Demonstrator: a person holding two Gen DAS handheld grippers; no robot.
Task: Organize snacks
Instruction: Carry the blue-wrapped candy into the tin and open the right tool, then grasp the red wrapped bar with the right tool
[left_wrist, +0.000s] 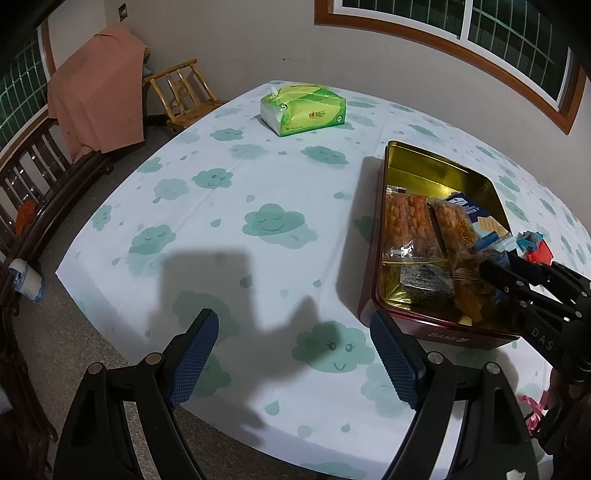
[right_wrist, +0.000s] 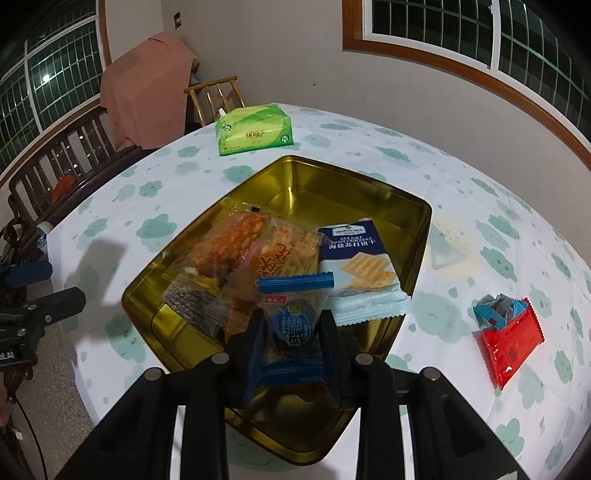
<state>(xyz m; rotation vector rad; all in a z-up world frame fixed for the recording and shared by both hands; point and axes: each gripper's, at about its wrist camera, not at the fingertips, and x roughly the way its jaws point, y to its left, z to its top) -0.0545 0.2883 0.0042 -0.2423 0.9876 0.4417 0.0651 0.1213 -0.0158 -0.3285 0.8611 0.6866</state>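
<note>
Left wrist view: left gripper (left_wrist: 295, 358) hovers over the cloud-print tablecloth (left_wrist: 229, 206), jaws wide apart, blue pads (left_wrist: 195, 358) bare, nothing between them. Just to its right stands the open tin (left_wrist: 439, 162) — gold inside, dark red outside, lettering on the near wall. Inside it: two orange cracker packs (left_wrist: 410, 221) side by side, a dark seaweed pack (left_wrist: 424, 282) at the near end, a blue-and-white soda-cracker pack (left_wrist: 476, 218) against the right wall. The right gripper (left_wrist: 495, 267) reaches in from the right over the tin's near right corner; its tips are hidden among wrappers. A green tissue pack (left_wrist: 303, 109) sits at the far side of the table, well apart from the tin. Wooden chair (left_wrist: 184, 92) and pink cloth (left_wrist: 98, 99) beyond the table.

Right wrist view: right gripper (right_wrist: 291, 332) is clamped on a small blue-wrapped snack (right_wrist: 291, 325), held above the near part of the tin (right_wrist: 295, 177) — whether it touches the packs below, cannot tell. Soda-cracker pack (right_wrist: 360, 269) leans on the tin's right rim. On the tablecloth to the right, apart from the tin: a red snack packet (right_wrist: 511, 343) with a crumpled blue packet (right_wrist: 495, 308) touching its far end.
</note>
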